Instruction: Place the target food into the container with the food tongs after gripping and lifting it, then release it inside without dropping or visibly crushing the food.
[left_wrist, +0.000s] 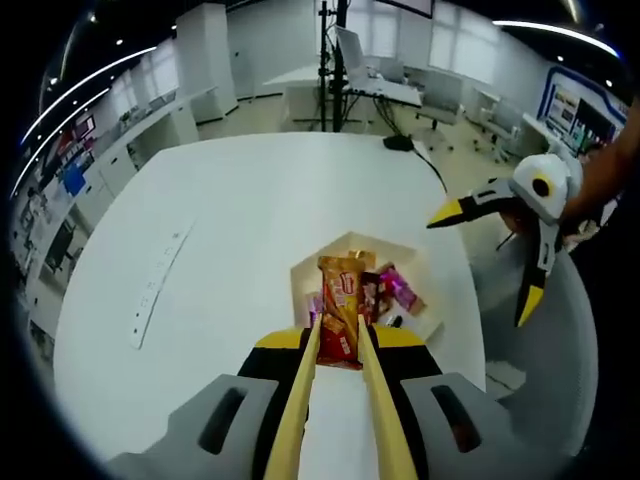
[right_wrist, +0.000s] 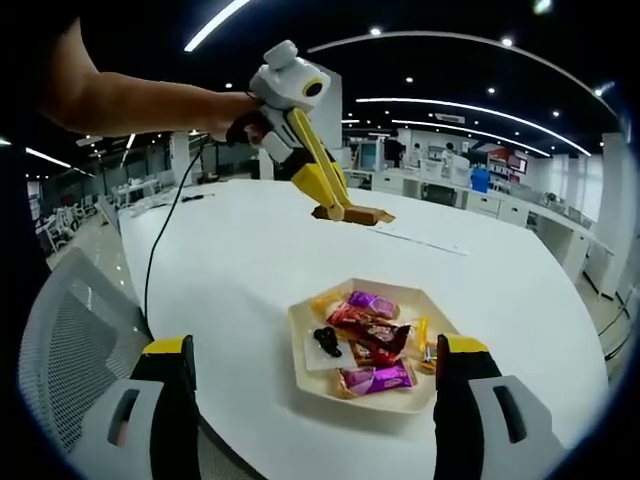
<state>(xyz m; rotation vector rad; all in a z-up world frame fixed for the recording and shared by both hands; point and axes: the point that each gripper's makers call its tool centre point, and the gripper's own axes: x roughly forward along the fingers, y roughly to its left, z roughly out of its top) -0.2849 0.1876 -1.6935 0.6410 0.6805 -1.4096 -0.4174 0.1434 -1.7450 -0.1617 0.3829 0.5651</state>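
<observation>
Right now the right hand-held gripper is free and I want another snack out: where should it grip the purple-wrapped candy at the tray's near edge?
Grip the purple-wrapped candy across its plump middle, coming from above. It lies flat and lengthwise along the tray rim, so its twisted ends would likely slip.

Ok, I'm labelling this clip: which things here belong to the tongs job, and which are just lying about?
Job: left gripper, food tongs, orange snack packet held in them, tray of snacks.
Lying about: white strip, black cable, mesh chair.
</observation>
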